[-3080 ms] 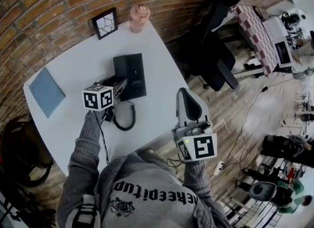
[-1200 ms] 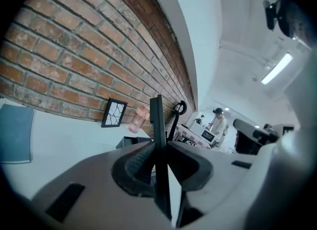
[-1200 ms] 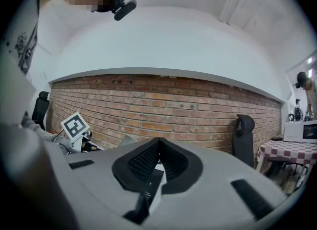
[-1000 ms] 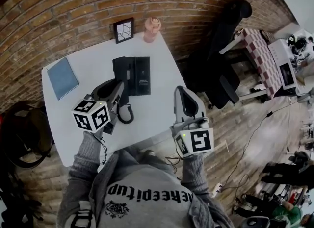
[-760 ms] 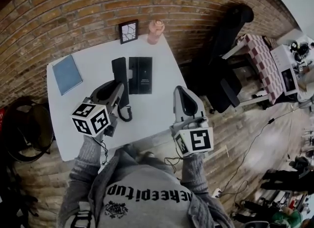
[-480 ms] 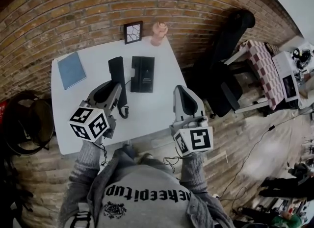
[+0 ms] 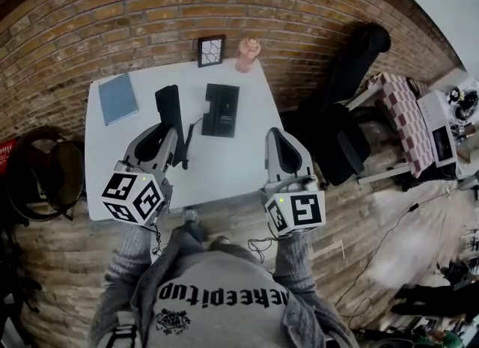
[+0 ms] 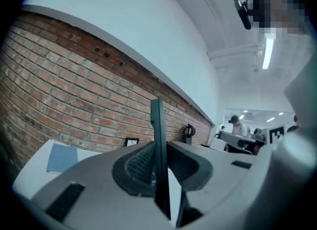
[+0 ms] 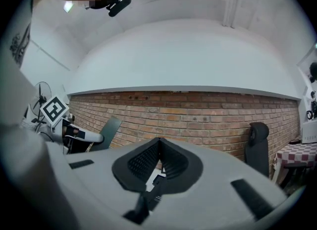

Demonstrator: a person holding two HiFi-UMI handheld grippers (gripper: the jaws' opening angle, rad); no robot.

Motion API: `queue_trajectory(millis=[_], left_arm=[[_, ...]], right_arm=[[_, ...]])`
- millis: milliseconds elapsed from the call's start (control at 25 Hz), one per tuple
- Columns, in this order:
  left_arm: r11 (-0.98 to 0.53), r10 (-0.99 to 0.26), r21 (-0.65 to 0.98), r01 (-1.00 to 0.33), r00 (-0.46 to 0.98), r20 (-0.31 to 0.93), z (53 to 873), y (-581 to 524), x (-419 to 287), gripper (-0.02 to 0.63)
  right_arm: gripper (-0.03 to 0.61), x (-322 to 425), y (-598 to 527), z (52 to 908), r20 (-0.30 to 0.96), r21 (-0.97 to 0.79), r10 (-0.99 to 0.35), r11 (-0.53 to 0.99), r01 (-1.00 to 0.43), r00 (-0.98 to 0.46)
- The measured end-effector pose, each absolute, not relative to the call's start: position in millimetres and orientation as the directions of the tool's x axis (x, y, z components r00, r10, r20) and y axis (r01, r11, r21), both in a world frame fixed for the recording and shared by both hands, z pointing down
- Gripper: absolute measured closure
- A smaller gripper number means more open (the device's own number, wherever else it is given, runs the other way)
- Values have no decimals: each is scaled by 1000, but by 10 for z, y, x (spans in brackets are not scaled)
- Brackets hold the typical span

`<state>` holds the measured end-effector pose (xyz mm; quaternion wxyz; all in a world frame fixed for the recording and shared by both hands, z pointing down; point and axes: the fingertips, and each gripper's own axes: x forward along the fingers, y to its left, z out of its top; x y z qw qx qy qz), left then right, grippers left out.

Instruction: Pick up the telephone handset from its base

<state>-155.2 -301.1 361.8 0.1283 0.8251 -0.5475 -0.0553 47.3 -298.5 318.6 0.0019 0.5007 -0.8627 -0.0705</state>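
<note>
The black telephone handset (image 7: 170, 111) hangs off its base, above the white table (image 7: 247, 167). My left gripper (image 7: 169, 135) is shut on its lower end. In the left gripper view the handset (image 8: 157, 135) stands edge-on between the pads of that gripper (image 8: 159, 174). Its cord (image 7: 186, 138) trails down beside the jaws. The black base (image 7: 221, 109) lies flat to the right of the handset, its cradle bare. My right gripper (image 7: 276, 137) hovers over the table's front right part, shut with nothing in it. In its own view the right gripper (image 9: 158, 157) shows its pads meeting.
A blue notebook (image 7: 118, 98) lies at the table's left. A small picture frame (image 7: 211, 50) and a pink figurine (image 7: 248, 53) stand by the brick wall. A black office chair (image 7: 340, 114) is to the right, with a checked table (image 7: 400, 99) beyond.
The left gripper has pulled the handset left and up, away from the base, and drawn back toward the person. The right gripper has shifted only slightly.
</note>
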Motion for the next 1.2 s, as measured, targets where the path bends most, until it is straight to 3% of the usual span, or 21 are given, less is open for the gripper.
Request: queue_trajectory(millis=[1200], left_arm=[[-222, -974, 177, -959, 207, -96, 3152, -2082, -1357, 543]], right_arm=[[574, 978, -2317, 3001, -108, 146, -856, 488, -860, -505]])
